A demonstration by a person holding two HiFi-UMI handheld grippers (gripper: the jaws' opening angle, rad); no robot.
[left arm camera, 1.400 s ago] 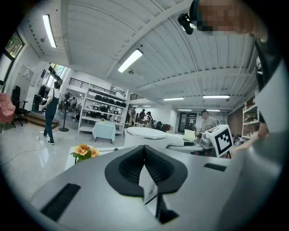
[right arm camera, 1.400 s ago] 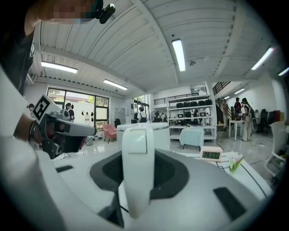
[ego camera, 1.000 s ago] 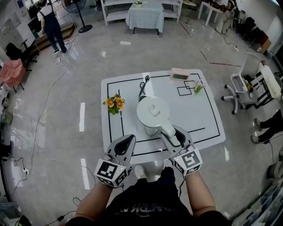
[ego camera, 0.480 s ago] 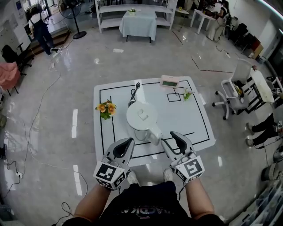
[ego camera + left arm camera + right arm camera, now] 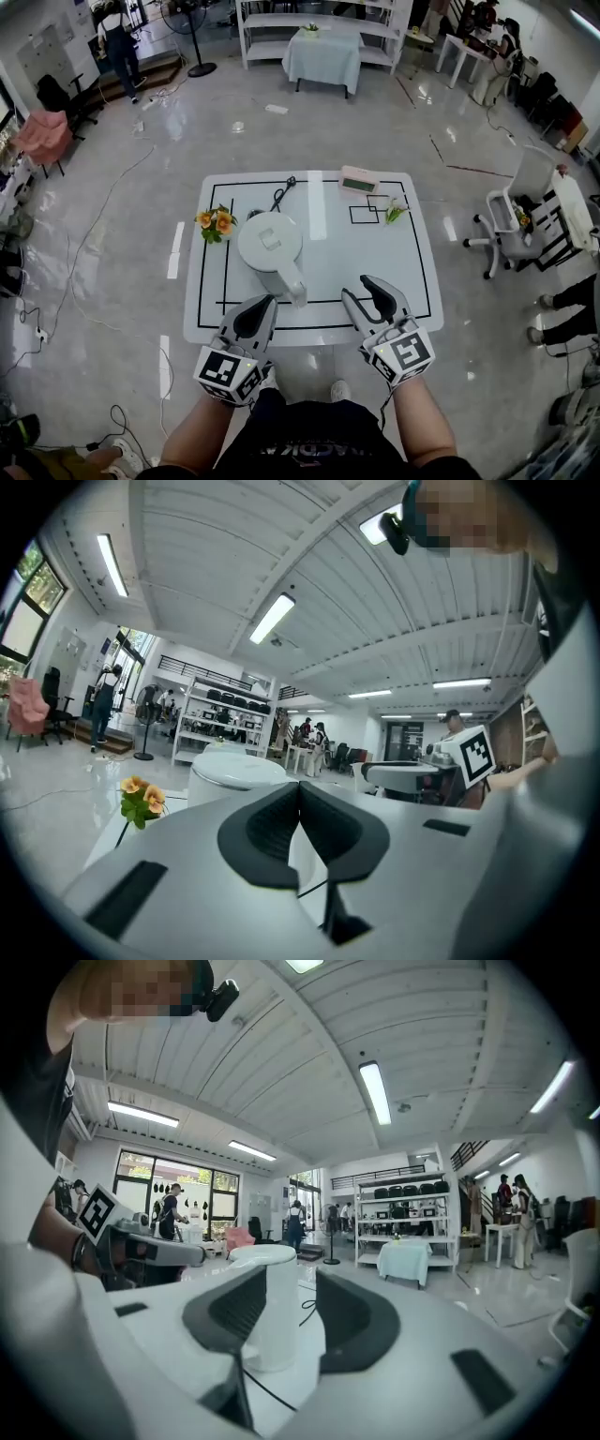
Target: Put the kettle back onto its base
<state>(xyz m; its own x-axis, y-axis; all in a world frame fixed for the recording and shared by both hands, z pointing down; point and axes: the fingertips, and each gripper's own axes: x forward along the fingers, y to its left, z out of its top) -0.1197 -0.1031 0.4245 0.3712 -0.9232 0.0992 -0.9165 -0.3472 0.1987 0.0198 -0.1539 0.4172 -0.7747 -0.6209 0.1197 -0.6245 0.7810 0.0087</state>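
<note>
The white electric kettle (image 5: 270,246) stands upright on the white table (image 5: 412,272), in the left half of the black-lined rectangle marked on its top. Its lid is down, so nothing can be seen of what is inside. Its handle (image 5: 294,287) points toward the table's near edge. A black cord (image 5: 281,195) lies on the table at the kettle's far side, toward the far edge. The right gripper view shows a slightly wider foot beneath the body, but no view shows clearly whether that is the base.

The left gripper (image 5: 263,302) hangs over the near edge of the table, just beside the end of the handle without touching it. Its dark pads are pressed together with nothing between them. The right gripper (image 5: 365,290) is also at the near edge, to the right of the handle and clear of it. Its jaws stand apart and hold nothing. In its own view the kettle shows through the gap, but farther off on the table.

A small bunch of orange and yellow flowers (image 5: 216,223) sits left of the kettle. What holds it is too small to make out. A small pinkish box-shaped device (image 5: 357,180) rests near the far edge, and a little green sprig (image 5: 394,212) lies beside a marked square to the right.
</note>
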